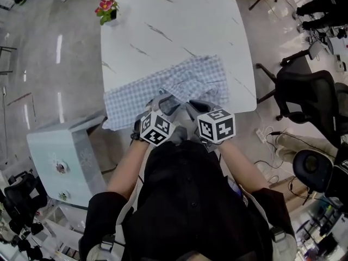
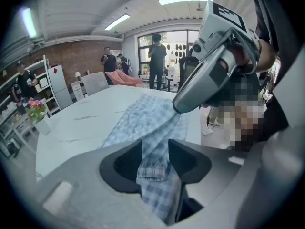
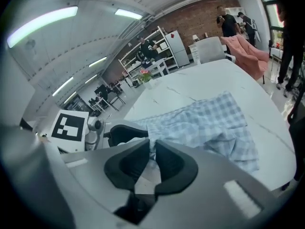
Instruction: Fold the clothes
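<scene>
1. Garment first: we've got the light blue-and-white checked fabric garment [image 1: 190, 83] rumpled on the white marble-look square table [image 1: 163, 26]; it sits toward the near edge, right in front of us.
2. Our left gripper [image 2: 155, 154] has its jaws apart; a hemmed strip of the garment runs loose between them.
3. Our right gripper [image 3: 152, 159] has its jaws nearly together, clamped on a fold of that garment; the fold is lifted off the tabletop.
4. Both grippers sit side by side; a small pot of pink flowers [image 1: 107, 10] stands at the far left corner, well apart from the garment.
</scene>
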The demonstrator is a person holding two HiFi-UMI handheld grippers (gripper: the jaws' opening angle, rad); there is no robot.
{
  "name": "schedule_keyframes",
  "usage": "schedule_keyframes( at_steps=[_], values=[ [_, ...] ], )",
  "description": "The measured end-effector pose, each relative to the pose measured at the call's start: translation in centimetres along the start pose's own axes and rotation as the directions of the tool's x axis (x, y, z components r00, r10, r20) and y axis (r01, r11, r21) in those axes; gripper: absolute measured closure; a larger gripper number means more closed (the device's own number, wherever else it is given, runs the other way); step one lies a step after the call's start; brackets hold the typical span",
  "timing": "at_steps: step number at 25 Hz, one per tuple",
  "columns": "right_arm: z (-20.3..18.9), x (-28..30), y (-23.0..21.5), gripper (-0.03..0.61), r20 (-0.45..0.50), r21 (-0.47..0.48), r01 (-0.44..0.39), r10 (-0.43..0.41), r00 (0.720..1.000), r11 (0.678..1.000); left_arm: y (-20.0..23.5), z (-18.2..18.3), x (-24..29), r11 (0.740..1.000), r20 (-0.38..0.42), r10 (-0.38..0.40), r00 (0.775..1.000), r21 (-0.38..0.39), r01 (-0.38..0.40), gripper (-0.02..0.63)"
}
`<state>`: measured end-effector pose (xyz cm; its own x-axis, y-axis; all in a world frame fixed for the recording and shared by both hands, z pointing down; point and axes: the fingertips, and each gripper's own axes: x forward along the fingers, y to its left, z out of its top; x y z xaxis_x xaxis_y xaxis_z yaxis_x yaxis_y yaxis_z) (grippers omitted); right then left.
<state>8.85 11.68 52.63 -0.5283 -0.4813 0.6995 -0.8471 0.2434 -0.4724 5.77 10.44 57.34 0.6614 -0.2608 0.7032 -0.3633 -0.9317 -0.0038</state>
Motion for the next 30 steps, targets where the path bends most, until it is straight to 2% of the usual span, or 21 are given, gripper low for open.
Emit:
schedule_keyframes(
  at_steps=[3, 6, 9, 11, 12, 15, 18, 20, 24, 30],
  values=[
    [-0.8, -0.5, -0.4, 0.534, -0.001, 0.011, -0.005, 0.005, 1.0, 1.0, -0.4, -0.1, -0.8, 1.0, 0.02, 0.019, 1.0, 0.006, -0.019, 0.416],
    [-1.4, -0.7, -0.1, 0.534, 0.001, 0.061, -0.042, 0.042, 0.999, 0.997, -0.9, -0.1, -1.1, 0.995, 0.014, 0.026, 1.0, 0.1, -0.027, 0.364],
    [-1.4, -0.7, 0.8, 0.533, 0.023, 0.12, -0.083, 0.081, 0.996, 0.989, -1.3, 0.8, -0.7, 0.986, 0.019, 0.018, 1.0, 0.166, -0.021, 0.362],
    [-1.2, -0.8, 1.4, 0.533, 0.041, 0.128, -0.094, 0.089, 0.995, 0.987, -1.7, 1.2, -0.4, 0.981, 0.02, 0.01, 1.0, 0.194, -0.014, 0.363],
    [-1.1, -0.8, 1.6, 0.534, 0.05, 0.124, -0.097, 0.092, 0.995, 0.987, -1.7, 1.3, -0.2, 0.978, 0.018, 0.013, 1.0, 0.209, -0.016, 0.369],
    [-0.9, -0.5, 2.0, 0.532, 0.068, 0.143, -0.114, 0.105, 0.992, 0.983, -0.8, 1.0, 0.4, 0.967, 0.011, 0.041, 0.999, 0.251, -0.043, 0.463],
    [-1.2, 0.1, 2.4, 0.532, 0.074, 0.204, -0.146, 0.134, 0.988, 0.968, 0.2, 0.3, 0.1, 0.963, -0.003, 0.055, 0.998, 0.266, -0.053, 0.554],
    [-1.4, 0.7, 2.8, 0.532, 0.068, 0.204, -0.157, 0.146, 0.987, 0.966, 0.6, -0.3, -0.1, 0.958, -0.026, 0.037, 0.999, 0.286, -0.028, 0.554],
    [-2.5, 2.1, 3.8, 0.532, 0.026, 0.146, -0.153, 0.151, 0.988, 0.977, 1.1, -1.7, -0.8, 0.95, -0.064, 0.002, 0.998, 0.313, 0.018, 0.552],
    [-4.9, 3.8, 4.6, 0.531, -0.042, 0.137, -0.156, 0.163, 0.986, 0.978, 1.0, -4.1, -0.9, 0.958, -0.112, -0.054, 0.992, 0.276, 0.084, 0.498]
  ],
)
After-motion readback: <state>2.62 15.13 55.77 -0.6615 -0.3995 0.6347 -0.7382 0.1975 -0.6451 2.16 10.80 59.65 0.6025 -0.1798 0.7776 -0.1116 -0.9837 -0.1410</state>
